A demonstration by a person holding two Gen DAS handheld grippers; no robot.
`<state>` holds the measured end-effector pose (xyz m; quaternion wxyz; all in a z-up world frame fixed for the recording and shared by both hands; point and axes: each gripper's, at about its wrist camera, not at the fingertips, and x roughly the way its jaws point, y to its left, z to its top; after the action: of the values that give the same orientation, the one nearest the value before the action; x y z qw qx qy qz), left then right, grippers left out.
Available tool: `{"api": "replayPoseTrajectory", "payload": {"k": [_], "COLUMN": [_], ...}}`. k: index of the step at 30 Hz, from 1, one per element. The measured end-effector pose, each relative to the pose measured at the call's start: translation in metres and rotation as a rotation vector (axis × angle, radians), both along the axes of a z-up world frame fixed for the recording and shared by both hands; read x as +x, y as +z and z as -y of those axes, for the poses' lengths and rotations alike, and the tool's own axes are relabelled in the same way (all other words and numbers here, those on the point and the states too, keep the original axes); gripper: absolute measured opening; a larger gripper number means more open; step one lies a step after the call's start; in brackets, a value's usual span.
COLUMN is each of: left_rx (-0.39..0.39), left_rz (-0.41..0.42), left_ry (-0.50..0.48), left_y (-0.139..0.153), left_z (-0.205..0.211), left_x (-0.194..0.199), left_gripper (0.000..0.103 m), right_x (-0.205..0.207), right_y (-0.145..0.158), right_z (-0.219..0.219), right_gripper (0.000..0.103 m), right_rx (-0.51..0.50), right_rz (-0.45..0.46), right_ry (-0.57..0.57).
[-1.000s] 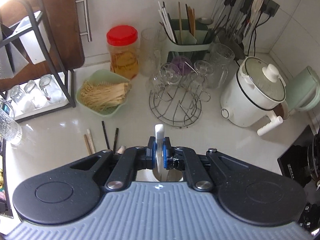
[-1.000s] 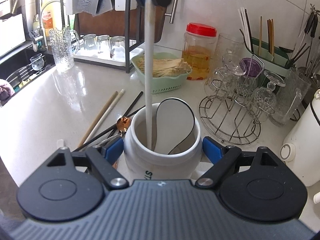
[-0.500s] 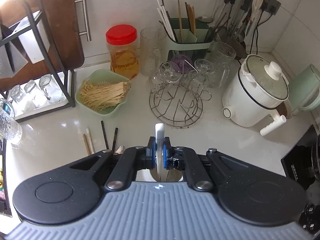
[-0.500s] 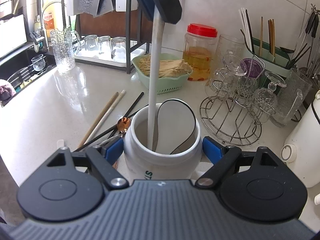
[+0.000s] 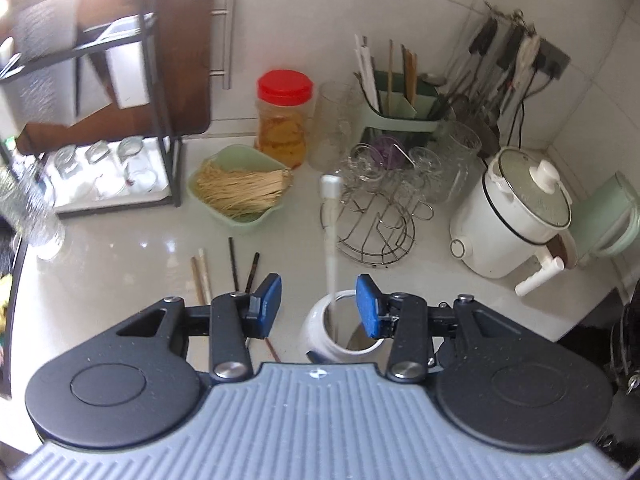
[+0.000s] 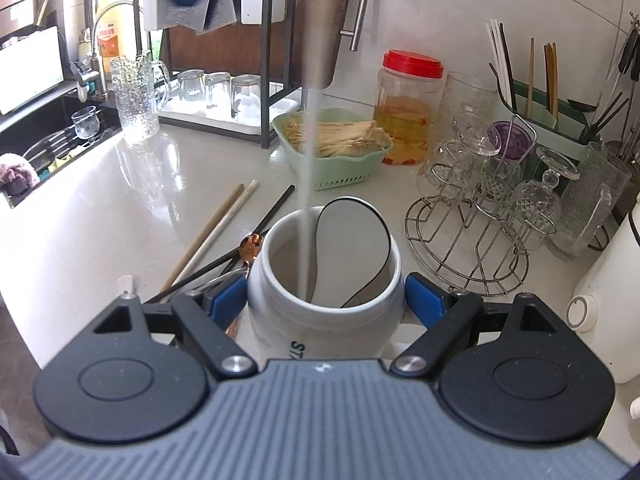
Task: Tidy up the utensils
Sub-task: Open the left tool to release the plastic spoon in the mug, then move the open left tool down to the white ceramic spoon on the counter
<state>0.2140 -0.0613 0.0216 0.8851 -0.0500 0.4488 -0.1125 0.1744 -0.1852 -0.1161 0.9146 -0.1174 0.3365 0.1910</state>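
The left gripper [image 5: 318, 306] has just been opening; its jaws stand apart, releasing the white utensil [image 5: 330, 236], which stands in the jar [image 6: 324, 280] at lower centre. The right gripper [image 6: 324, 304] clamps the jar, apparently firmly. Withdraw upward, clear of the handle; loose chopsticks [image 6: 216, 232] remain left.

Each hand-held gripper [image 5: 319, 306]: ribbed grey body, black linkage arms, silver screws, blue pads [image 6: 423, 303]

We count four chopsticks [image 6: 224, 228] lying left of our right gripper [image 6: 326, 300], one jar [image 6: 324, 300] between its fingers, two utensils [image 6: 308, 184] inside.
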Motion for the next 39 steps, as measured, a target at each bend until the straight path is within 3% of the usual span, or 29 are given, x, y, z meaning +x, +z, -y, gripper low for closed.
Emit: {"api": "replayPoseTrajectory", "payload": {"k": [6,16,21,30,39], "left_rx": [-0.058,-0.174,-0.208,-0.268,-0.318], "left_rz": [0.001,-0.148,-0.208,-0.249,-0.349], "left_ry": [0.074,0.204,0.2,0.141,0.053], "left_y": [-0.014,-0.09,-0.124,-0.159,-0.19], "left_z": [-0.037,-0.109,-0.14,-0.182,-0.18], "left_x": [-0.023,-0.03,-0.03,-0.017,-0.01], "left_gripper": [0.047,0.047,0.047,0.047,0.047], "right_x": [0.001,0.002,0.001,0.006,0.01], "right_y": [0.001,0.001,0.001,0.003,0.003], "right_z": [0.0,-0.007,-0.01,-0.017,-0.021], "right_gripper": [0.088,0.088,0.088,0.088,0.088], "right_rx": [-0.001,-0.011,-0.012,-0.026,-0.031], "right_rz": [-0.005,-0.015,-0.015,-0.042,-0.049], "right_ry": [0.014,-0.033,-0.074,-0.15,-0.205]}}
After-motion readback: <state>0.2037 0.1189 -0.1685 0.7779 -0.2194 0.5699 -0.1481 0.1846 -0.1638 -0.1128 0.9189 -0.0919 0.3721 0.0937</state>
